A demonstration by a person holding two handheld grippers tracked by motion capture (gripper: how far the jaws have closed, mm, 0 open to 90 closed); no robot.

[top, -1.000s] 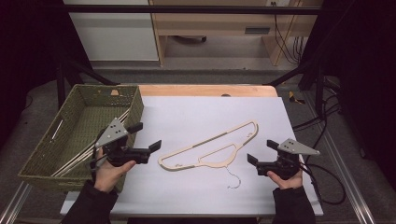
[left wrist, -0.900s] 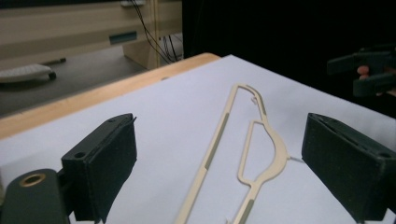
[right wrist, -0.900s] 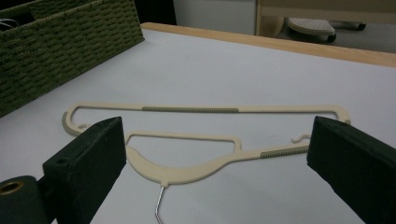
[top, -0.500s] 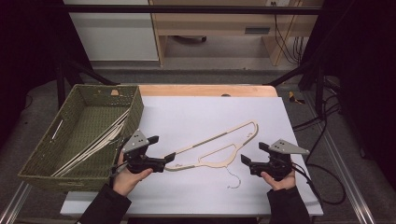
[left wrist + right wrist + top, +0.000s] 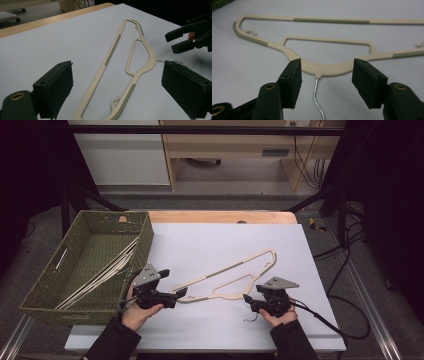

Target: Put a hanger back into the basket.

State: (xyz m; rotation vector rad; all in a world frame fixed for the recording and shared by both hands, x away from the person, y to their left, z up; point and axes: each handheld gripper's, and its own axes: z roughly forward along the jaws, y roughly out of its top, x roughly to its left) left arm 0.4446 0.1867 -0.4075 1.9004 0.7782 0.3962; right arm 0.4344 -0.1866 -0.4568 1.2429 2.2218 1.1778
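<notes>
A cream hanger (image 5: 227, 268) with a thin metal hook (image 5: 250, 317) lies flat on the white table top (image 5: 210, 240). My left gripper (image 5: 181, 293) is open at the hanger's near-left end. In the left gripper view the hanger (image 5: 112, 50) stretches away between the wide-apart jaws of my left gripper (image 5: 116, 72). My right gripper (image 5: 248, 302) is open at the hanger's neck. In the right gripper view the jaws of my right gripper (image 5: 327, 63) stand on either side of the neck (image 5: 327, 67) and the wire hook (image 5: 315, 92), with nothing gripped. The right gripper (image 5: 180, 41) also shows far off in the left gripper view.
A green woven basket (image 5: 50, 285) stands at the table's left edge with several cream hangers (image 5: 110, 270) lying in it. A wooden strip (image 5: 220, 216) runs along the table's far edge. Cables (image 5: 325, 320) trail from the right gripper off the table's right side.
My left gripper has moved right from beside the basket to the hanger's near end. My right gripper has moved left up to the hanger's neck. The hanger has not moved.
</notes>
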